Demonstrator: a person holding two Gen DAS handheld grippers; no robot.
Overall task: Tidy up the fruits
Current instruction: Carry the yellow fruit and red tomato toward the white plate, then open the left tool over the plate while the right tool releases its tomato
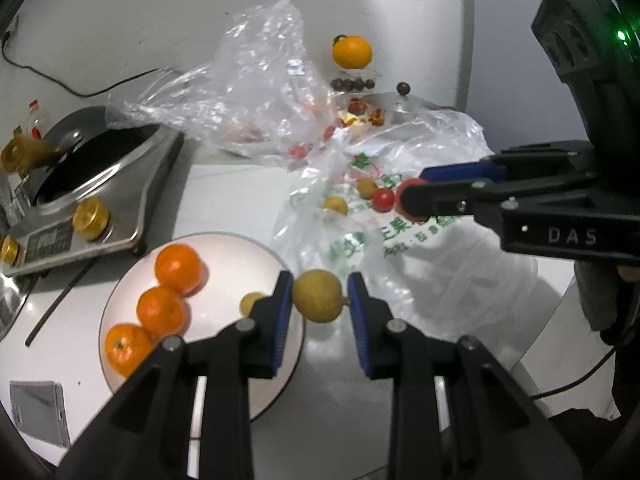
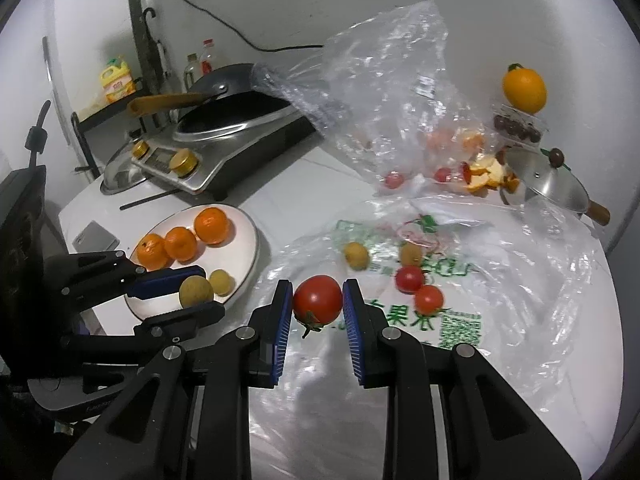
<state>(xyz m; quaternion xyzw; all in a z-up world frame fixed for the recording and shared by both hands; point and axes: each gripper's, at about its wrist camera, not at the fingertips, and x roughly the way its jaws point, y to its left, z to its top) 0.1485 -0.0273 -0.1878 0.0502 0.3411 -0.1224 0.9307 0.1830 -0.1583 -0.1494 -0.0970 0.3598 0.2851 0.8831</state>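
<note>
Yellow-brown longan (image 1: 318, 296) clamped in left gripper (image 1: 319, 294) over plate (image 1: 224, 246) rim, right gripper (image 2: 316, 300) clamping tomato (image 2: 317, 299)

A steel cooker (image 2: 224, 160) with gold knobs (image 2: 183, 161) stands at the back left, a dark wok (image 2: 224, 114) with a wooden handle on it. Behind it are bottles (image 2: 202, 62) and a yellow jug (image 2: 117, 82) on a black rack, and a black cable (image 2: 224, 20) runs down the wall. A lidded steel pan (image 2: 548, 184) sits at the right, and a phone (image 2: 94, 238) lies near the left edge.
</note>
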